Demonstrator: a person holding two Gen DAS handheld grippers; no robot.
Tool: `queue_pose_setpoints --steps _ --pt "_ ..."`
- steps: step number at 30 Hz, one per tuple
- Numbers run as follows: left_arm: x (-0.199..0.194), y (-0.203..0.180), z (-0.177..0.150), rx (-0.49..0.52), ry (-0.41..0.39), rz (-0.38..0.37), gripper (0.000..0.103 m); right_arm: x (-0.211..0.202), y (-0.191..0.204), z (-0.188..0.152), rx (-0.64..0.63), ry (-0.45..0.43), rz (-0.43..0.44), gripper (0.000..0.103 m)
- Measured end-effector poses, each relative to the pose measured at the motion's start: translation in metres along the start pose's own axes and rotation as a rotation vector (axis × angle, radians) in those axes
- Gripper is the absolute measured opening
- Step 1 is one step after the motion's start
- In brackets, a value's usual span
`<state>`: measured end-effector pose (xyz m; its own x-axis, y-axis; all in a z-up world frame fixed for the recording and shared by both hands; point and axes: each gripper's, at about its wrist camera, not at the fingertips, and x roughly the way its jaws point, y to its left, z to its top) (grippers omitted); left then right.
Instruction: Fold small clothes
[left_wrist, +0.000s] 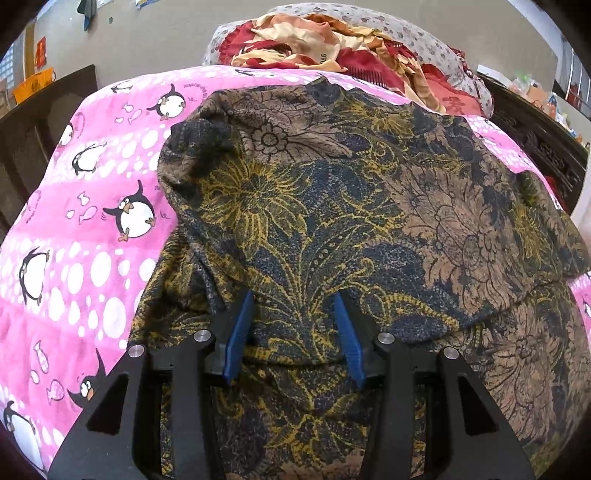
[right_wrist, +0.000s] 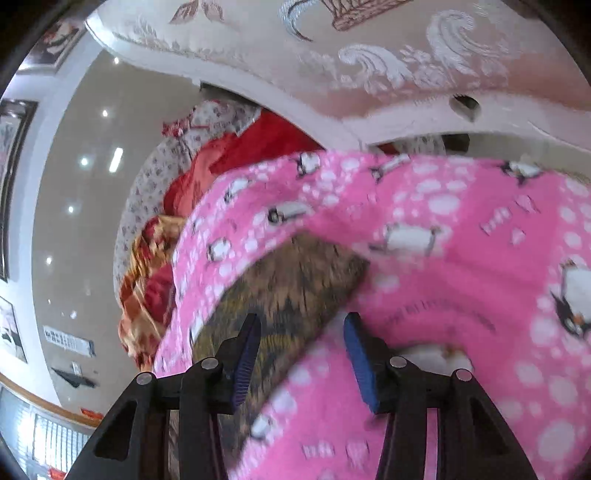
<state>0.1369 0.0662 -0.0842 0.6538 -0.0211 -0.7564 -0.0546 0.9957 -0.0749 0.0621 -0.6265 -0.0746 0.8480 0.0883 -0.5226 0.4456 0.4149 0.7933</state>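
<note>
Two pairs of tongs are seen, each from its own wrist camera, above a bed covered by a pink fleece blanket printed with penguins, fish and white spots. The left tongs are spread, their blue ribbed pads held apart with nothing pinched between them; directly beneath and ahead of them a floral garment is laid across the blanket. Its thin, soft fabric is patterned in brown, dark blue and mustard yellow flowers, with one layer folded over another and rumpled edges at the left. The right tongs are likewise spread and hold nothing. In that blurred view, a corner of the same floral garment is seen just ahead of the left pad, bordered by pink blanket on both sides. At the far end of the bed, a heap of red and cream patterned bedding is piled on a grey spotted pillow. An embroidered cream headboard is shown above in the right view.
</note>
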Motion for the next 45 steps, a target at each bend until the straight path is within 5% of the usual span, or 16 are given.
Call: queue_pose_setpoints --steps 4,5,8,12,15,20,25,29,33,39,43,45 --pt "0.001 0.0 0.001 0.0 0.0 0.002 0.045 0.01 0.004 0.008 -0.001 -0.026 -0.011 0.042" --pt "0.001 0.001 0.001 -0.001 0.0 0.0 0.045 0.011 0.006 0.008 -0.009 -0.031 -0.018 0.021" --pt "0.0 0.001 0.001 -0.003 0.0 -0.002 0.045 0.006 0.027 0.007 -0.095 -0.052 -0.065 0.005" --pt "0.0 0.002 0.001 -0.013 -0.002 -0.013 0.045 -0.015 0.095 0.005 -0.251 -0.104 -0.018 0.004" --pt "0.0 0.004 0.002 -0.023 -0.004 -0.026 0.045 -0.042 0.182 -0.014 -0.448 -0.142 0.087 0.004" --pt "-0.001 0.007 0.001 -0.041 -0.006 -0.048 0.045 -0.064 0.315 -0.102 -0.693 -0.073 0.408 0.004" --pt "-0.001 0.012 0.001 -0.066 -0.01 -0.077 0.045 -0.009 0.382 -0.238 -0.902 0.164 0.555 0.004" --pt "-0.002 0.014 0.0 -0.083 -0.013 -0.097 0.045 0.062 0.375 -0.336 -0.986 0.366 0.509 0.004" --pt "-0.003 0.017 0.0 -0.096 -0.014 -0.111 0.045 0.127 0.328 -0.426 -1.086 0.552 0.341 0.004" --pt "-0.003 0.018 0.0 -0.101 -0.013 -0.122 0.048 0.142 0.283 -0.463 -1.166 0.592 0.207 0.006" --pt "-0.007 0.009 0.003 -0.055 0.003 -0.134 0.06 0.11 0.278 -0.458 -1.203 0.562 0.169 0.052" --pt "-0.015 0.003 0.005 -0.036 0.01 -0.172 0.06 0.092 0.273 -0.453 -1.256 0.531 0.136 0.064"
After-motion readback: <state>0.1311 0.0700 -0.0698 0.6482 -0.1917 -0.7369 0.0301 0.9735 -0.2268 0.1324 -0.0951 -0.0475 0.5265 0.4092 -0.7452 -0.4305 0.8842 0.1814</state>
